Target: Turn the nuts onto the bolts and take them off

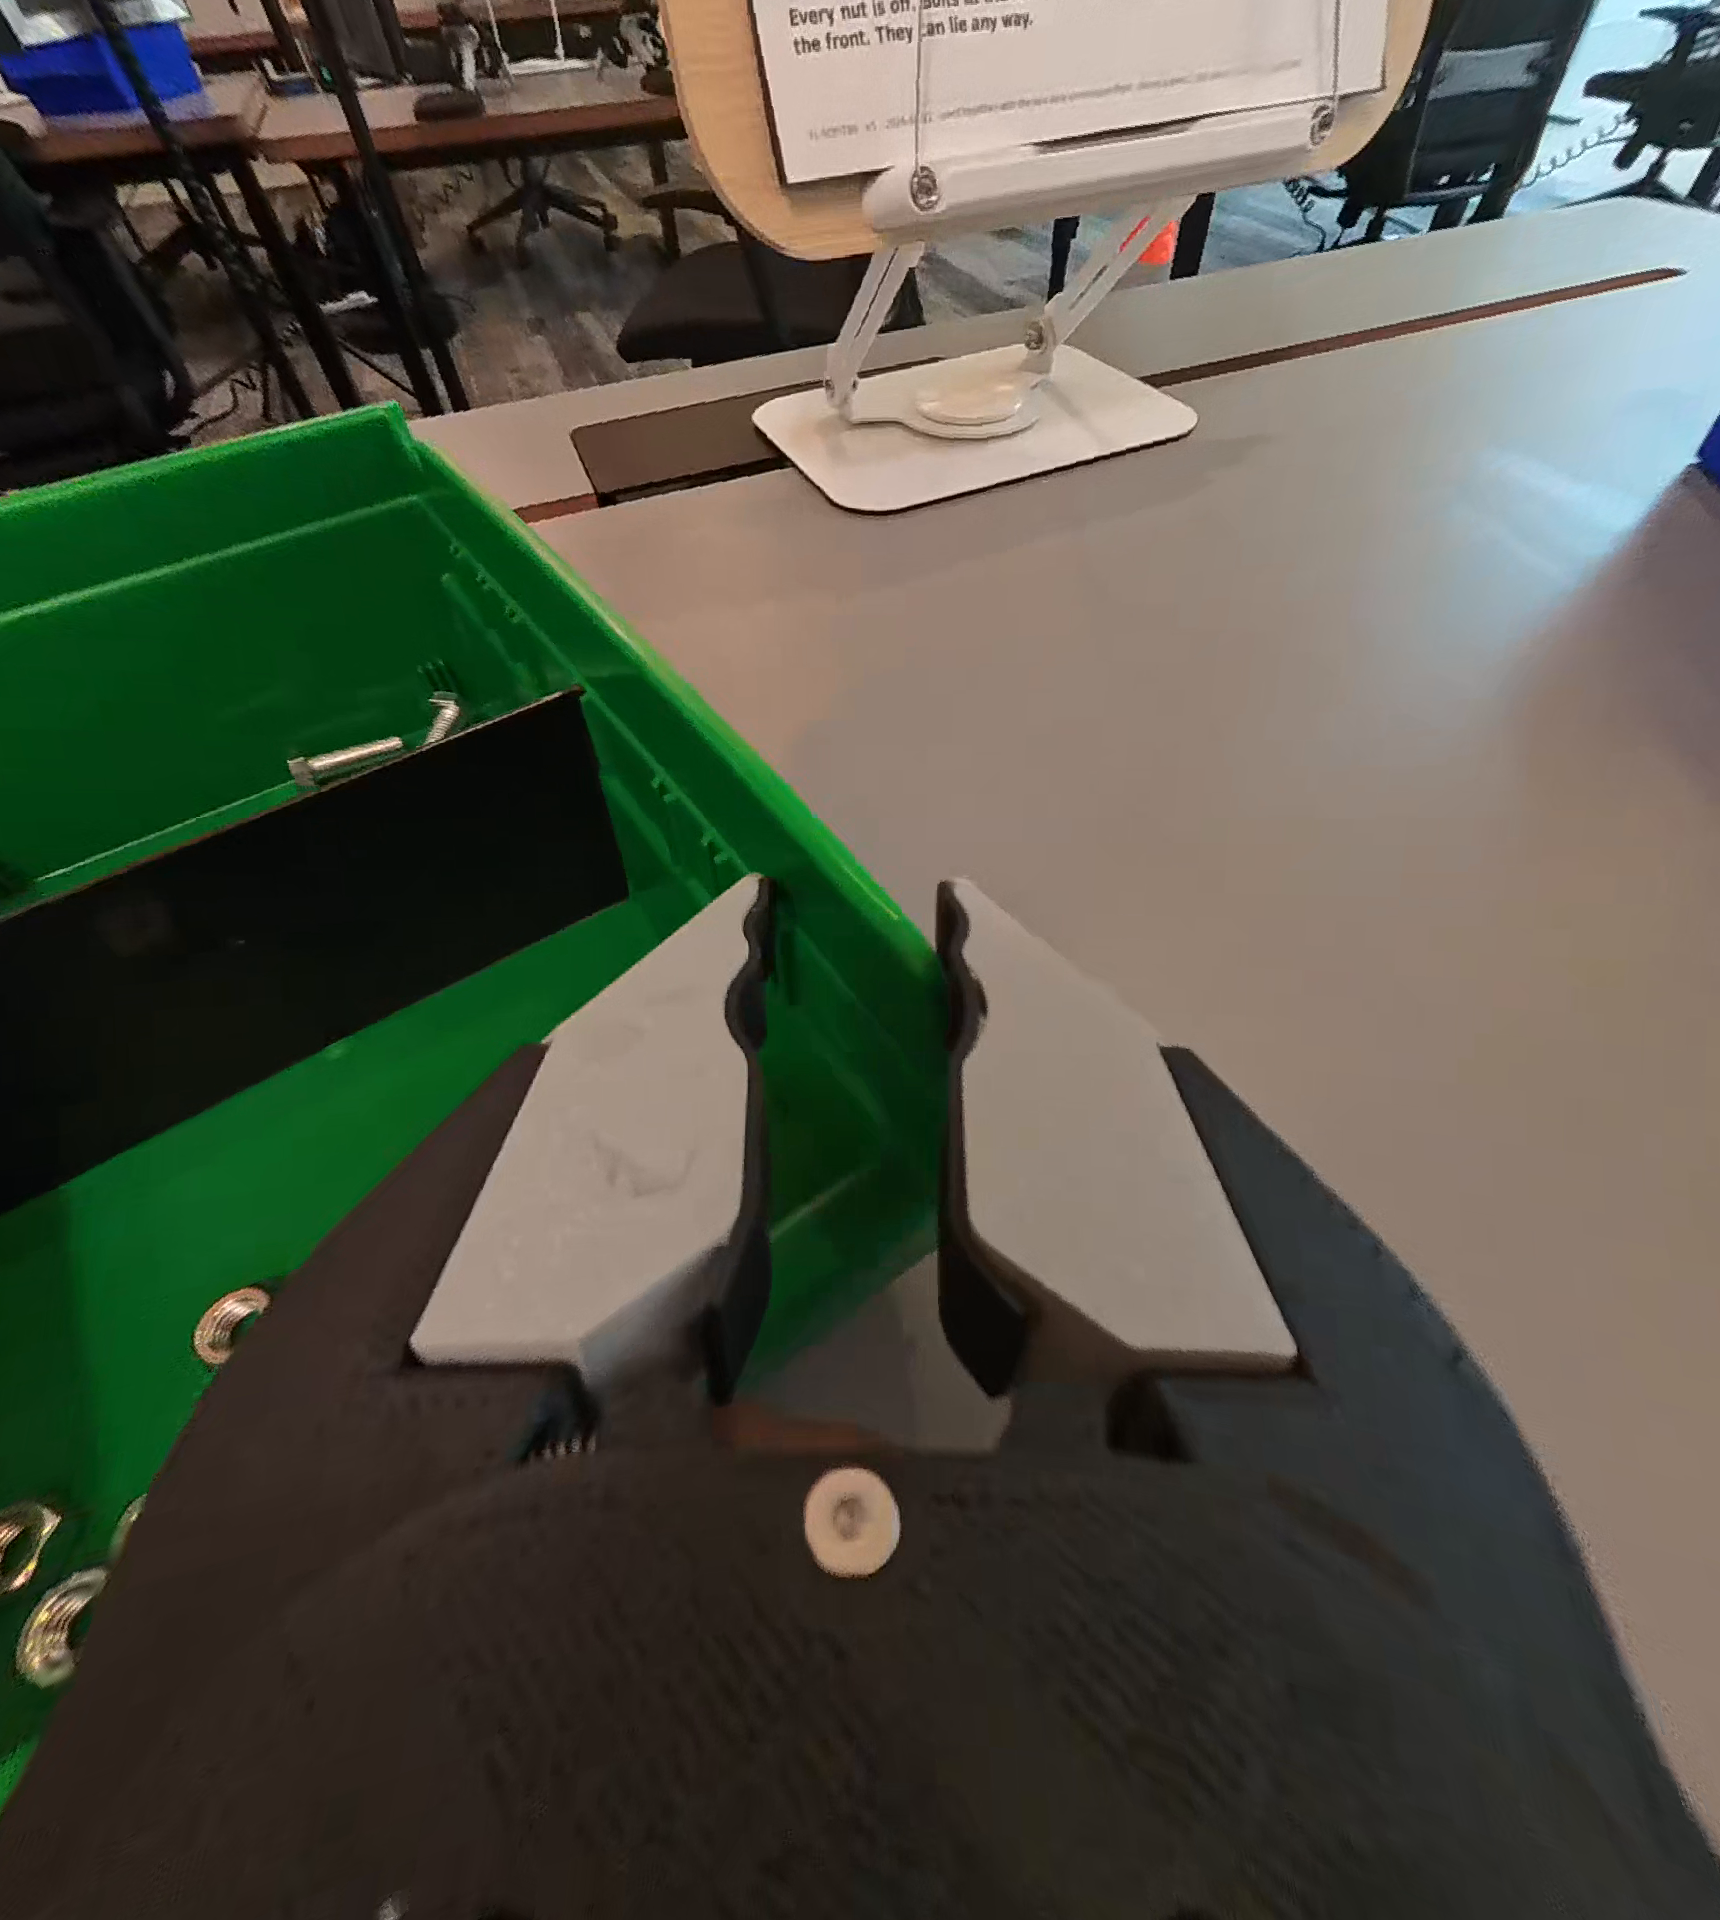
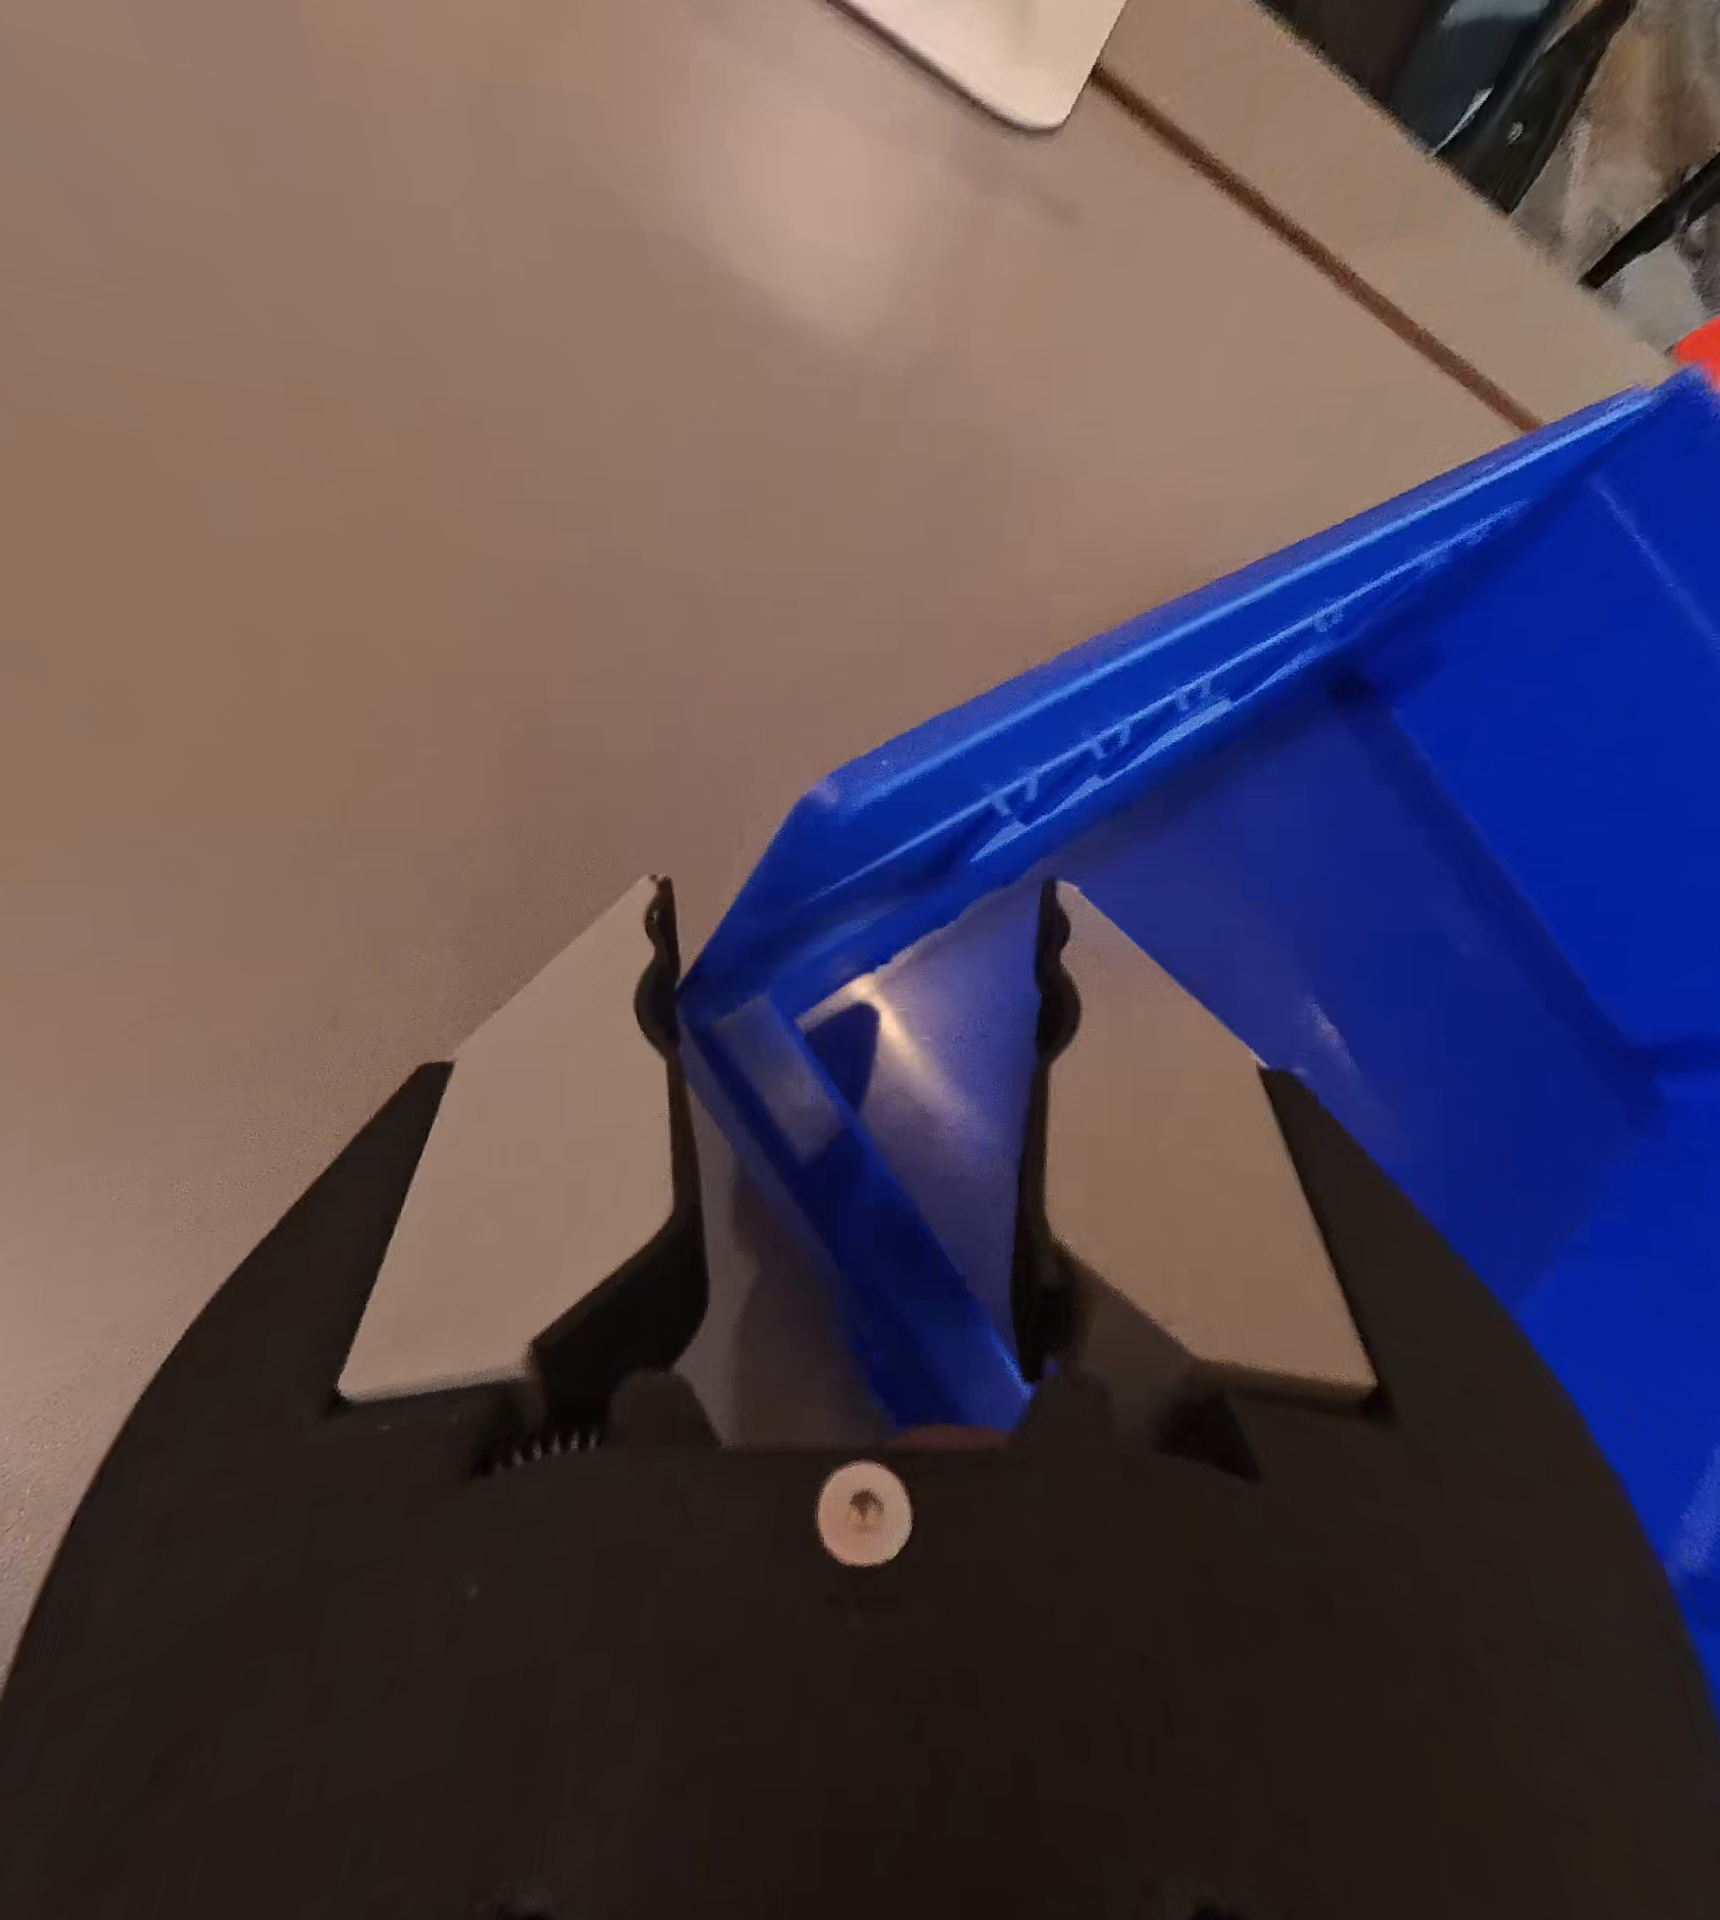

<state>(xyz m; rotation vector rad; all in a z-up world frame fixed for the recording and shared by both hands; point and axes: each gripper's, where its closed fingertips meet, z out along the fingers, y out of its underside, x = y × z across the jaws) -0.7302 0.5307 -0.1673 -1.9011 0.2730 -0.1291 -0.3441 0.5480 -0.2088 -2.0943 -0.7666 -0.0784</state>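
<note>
Nuts (image 1: 9, 1564): your loose silver nuts lie on the floor of the green bin's near compartment, down at 8 o'clock in the left wrist view, partly tucked behind your left tool's body.
Bolts (image 1: 347, 761): bolts lie bare in the far compartment, at 10 o'clock, just past the divider.
Divider (image 1: 253, 935): a black panel stands across the green bin, nuts on the near side, bolts beyond it.
Green bin (image 1: 690, 727): it sits on the table at your left; its right wall runs right under your left tongs.
Left tongs (image 1: 851, 914): released, a clear gap between the tips, nothing held; you're hovering over the bin's right rim.
Right tongs (image 2: 851, 914): spread wide and empty; the blue bin's near corner shows between the tips.
Blue bin (image 2: 1562, 831): stretches away to 2 o'clock in the right wrist view; what you can see of its inside is bare.
Table (image 1: 1251, 831): grey top under both bins.
Sign stand (image 1: 975, 436): white base at 12 o'clock, holding up a printed sheet.
</note>
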